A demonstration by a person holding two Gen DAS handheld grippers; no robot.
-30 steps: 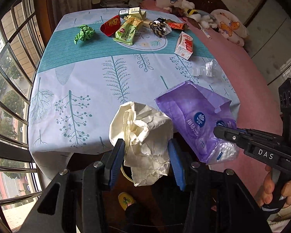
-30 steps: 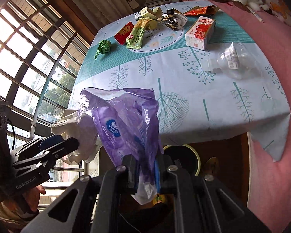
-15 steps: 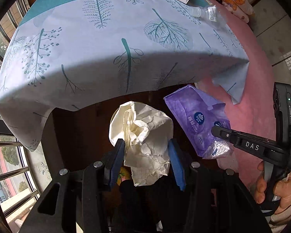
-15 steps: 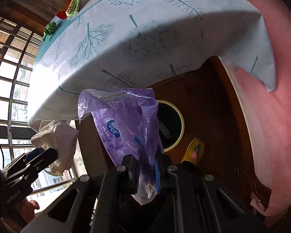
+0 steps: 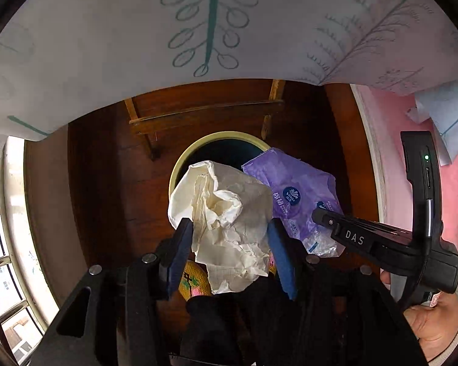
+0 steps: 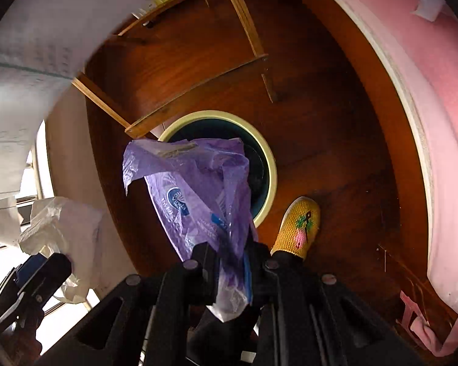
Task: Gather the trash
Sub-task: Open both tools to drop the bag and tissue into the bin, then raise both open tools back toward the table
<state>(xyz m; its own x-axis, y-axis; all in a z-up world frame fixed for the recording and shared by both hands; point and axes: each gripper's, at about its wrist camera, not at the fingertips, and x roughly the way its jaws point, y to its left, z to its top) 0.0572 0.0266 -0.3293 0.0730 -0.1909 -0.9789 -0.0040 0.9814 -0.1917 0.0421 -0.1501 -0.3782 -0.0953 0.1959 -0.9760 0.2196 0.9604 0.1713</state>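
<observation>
Bin [image 5: 180,164] sits on the floor under the desk. We hold crumpled paper [image 5: 226,222] in the left gripper [image 5: 229,256], jaws just easing apart; right gripper [image 6: 229,262] pinches a purple wrapper [image 6: 195,195], both aimed down for dropping.

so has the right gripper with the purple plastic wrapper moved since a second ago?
Yes. The right gripper dropped from above the tablecloth to over the bin.

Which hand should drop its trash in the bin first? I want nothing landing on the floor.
Probably the left. Its gripper has just been opening around the crumpled white paper, which hangs over the bin mouth. The right gripper pinches the purple wrapper nearer the rim.
</observation>
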